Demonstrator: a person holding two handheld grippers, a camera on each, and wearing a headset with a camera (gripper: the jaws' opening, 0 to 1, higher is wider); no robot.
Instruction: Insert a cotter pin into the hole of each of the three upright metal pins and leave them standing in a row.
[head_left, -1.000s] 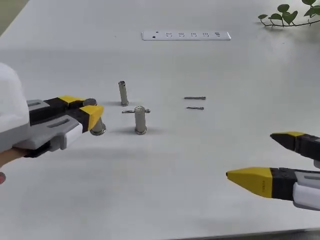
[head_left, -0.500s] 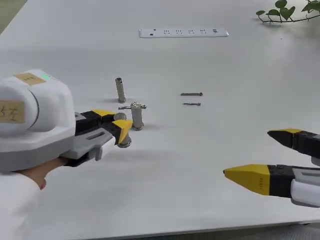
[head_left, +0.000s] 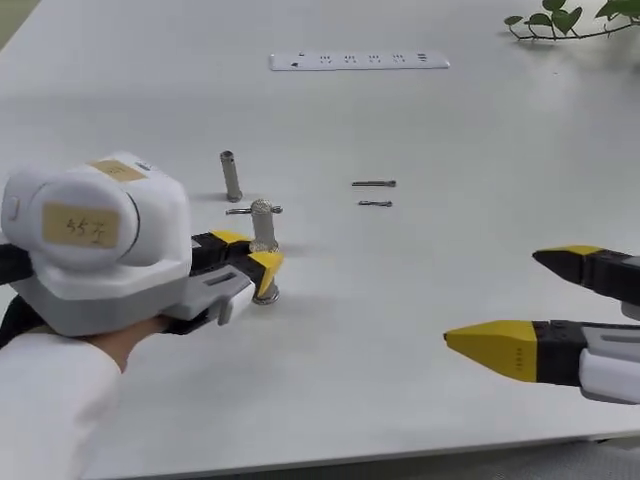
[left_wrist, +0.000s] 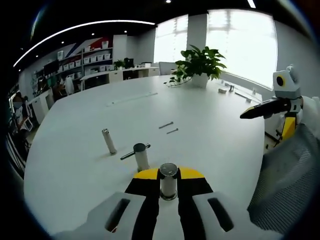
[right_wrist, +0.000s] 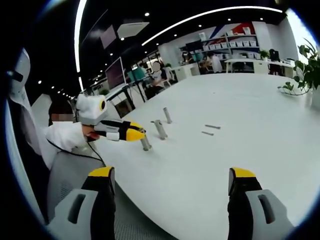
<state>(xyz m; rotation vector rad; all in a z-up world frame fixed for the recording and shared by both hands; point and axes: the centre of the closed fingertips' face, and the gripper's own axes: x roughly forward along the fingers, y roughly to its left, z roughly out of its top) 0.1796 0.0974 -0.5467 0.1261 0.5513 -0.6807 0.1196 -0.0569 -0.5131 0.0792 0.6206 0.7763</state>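
Three short upright cylinders of grey metal stand in a loose line on the white workbench (head_left: 400, 120), running away from the person. The nearest metal pin (left_wrist: 168, 180) sits between the yellow-tipped jaws of the left gripper (head_left: 258, 264), which are closed against its sides while its base rests on the bench top. Just beyond it stands the middle metal pin (head_left: 263, 224), with a thin silver cotter pin (head_left: 240, 211) through the hole near its top, sticking out sideways on both sides. The farthest metal pin (head_left: 231, 176) stands apart behind that, its hole showing nothing through it. Two loose cotter pins (head_left: 374, 184) lie flat and side by side on the bench, well to the right of the upright pins. The right gripper (head_left: 491, 298) hangs above the near edge of the bench, well apart from the pins, its jaws spread wide with nothing between them; in the right gripper view the whole row shows between its jaws. A long white power strip (head_left: 358, 61) lies across the far side of the bench, and a green leafy plant (head_left: 560, 20) reaches in at the far right corner
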